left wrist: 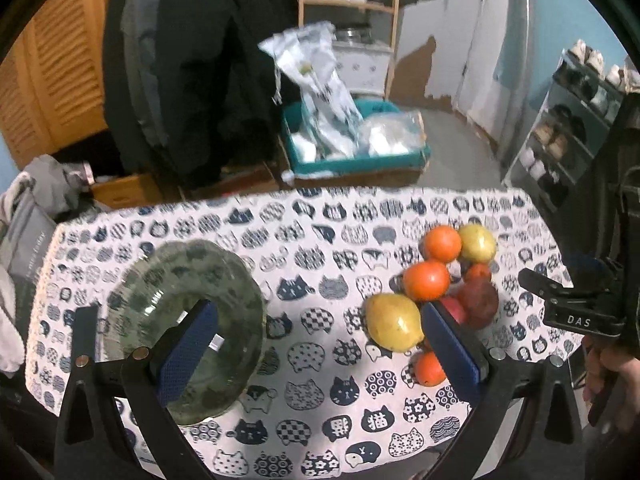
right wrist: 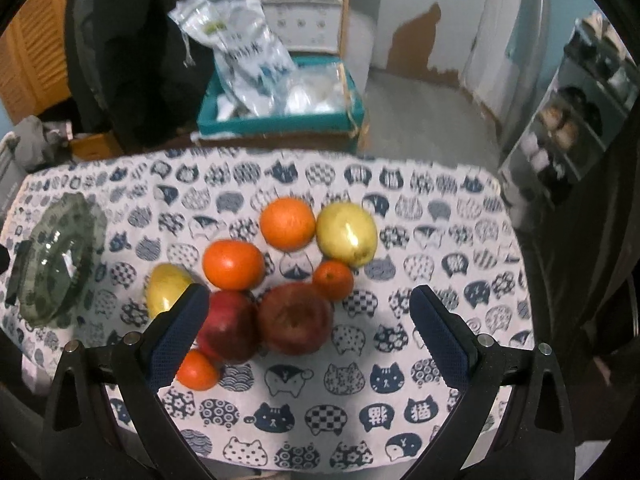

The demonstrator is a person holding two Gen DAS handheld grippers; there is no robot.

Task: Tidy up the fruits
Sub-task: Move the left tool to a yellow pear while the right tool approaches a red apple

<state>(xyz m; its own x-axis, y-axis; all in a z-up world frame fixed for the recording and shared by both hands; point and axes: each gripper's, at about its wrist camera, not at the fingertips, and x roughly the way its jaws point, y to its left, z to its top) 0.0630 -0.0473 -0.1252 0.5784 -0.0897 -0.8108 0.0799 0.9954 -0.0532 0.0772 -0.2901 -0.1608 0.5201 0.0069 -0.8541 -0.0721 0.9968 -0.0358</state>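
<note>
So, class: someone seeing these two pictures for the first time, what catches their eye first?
Likely the cluster of fruit on the right half of the cat-print tablecloth: oranges, yellow pears and red apples bunched together. Next, the empty glass bowl on the cloth's left, with both open grippers, left gripper and right gripper, above.

Glossy glass bowl [left wrist: 188, 320], printed cloth [left wrist: 320, 360]

Cat-print tablecloth [right wrist: 400, 380] under glass bowl [right wrist: 56, 264] and clustered fruits [right wrist: 288, 276].

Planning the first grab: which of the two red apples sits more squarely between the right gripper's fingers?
The duller, brownish-red apple, right of the brighter red apple. It lies inside the open right gripper; the brighter one sits against the left finger's tip.
</note>
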